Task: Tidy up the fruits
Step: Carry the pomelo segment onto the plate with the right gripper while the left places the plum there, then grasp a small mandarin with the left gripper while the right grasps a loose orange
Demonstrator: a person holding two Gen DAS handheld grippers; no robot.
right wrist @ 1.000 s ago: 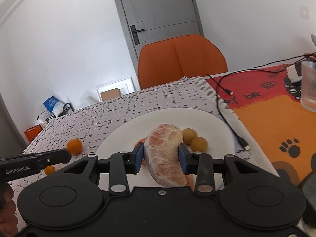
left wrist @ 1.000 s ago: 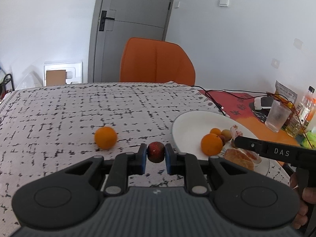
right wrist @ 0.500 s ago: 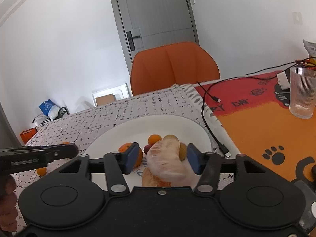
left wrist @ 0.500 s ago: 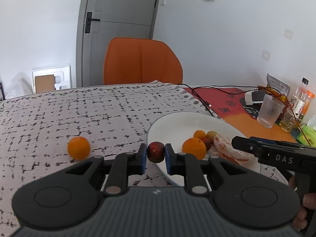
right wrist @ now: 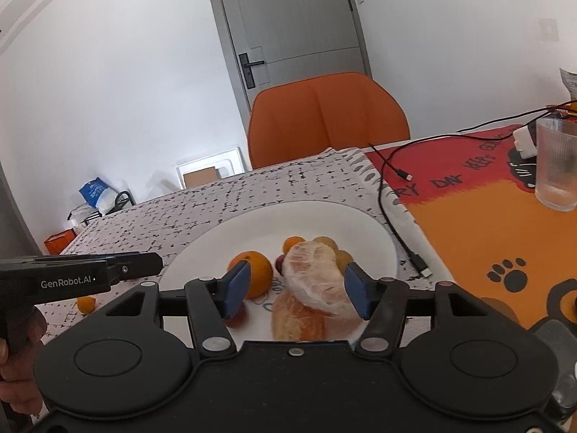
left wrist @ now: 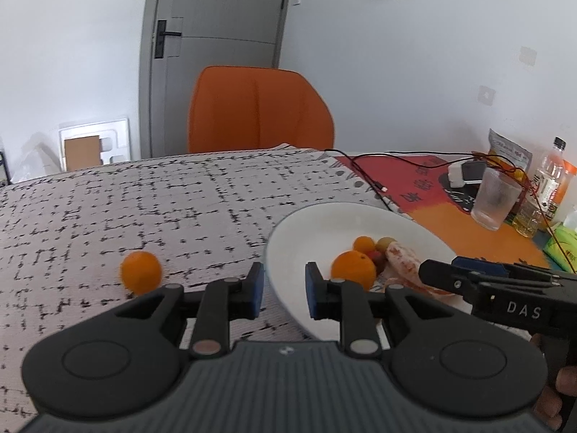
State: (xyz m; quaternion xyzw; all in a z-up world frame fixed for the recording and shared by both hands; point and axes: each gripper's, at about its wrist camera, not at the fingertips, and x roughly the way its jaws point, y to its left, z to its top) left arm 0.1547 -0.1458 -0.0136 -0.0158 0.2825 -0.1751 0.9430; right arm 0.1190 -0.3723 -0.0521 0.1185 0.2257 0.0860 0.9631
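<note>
Left gripper, jaws just parted and empty, hangs over the near rim of the white plate. One loose orange waits on the cloth beside it.

Right gripper, jaws just opening, straddles without pressing one of two peeled citrus pieces on the plate. It is best lifted straight back, sparing the single plated orange.

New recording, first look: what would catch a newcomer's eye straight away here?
The white plate in the middle of the table draws the eye, with a big peeled citrus piece lying at its near side next to a whole orange. Behind the table stands a bright orange chair. A lone orange sits on the speckled cloth, to the left of the plate.
</note>
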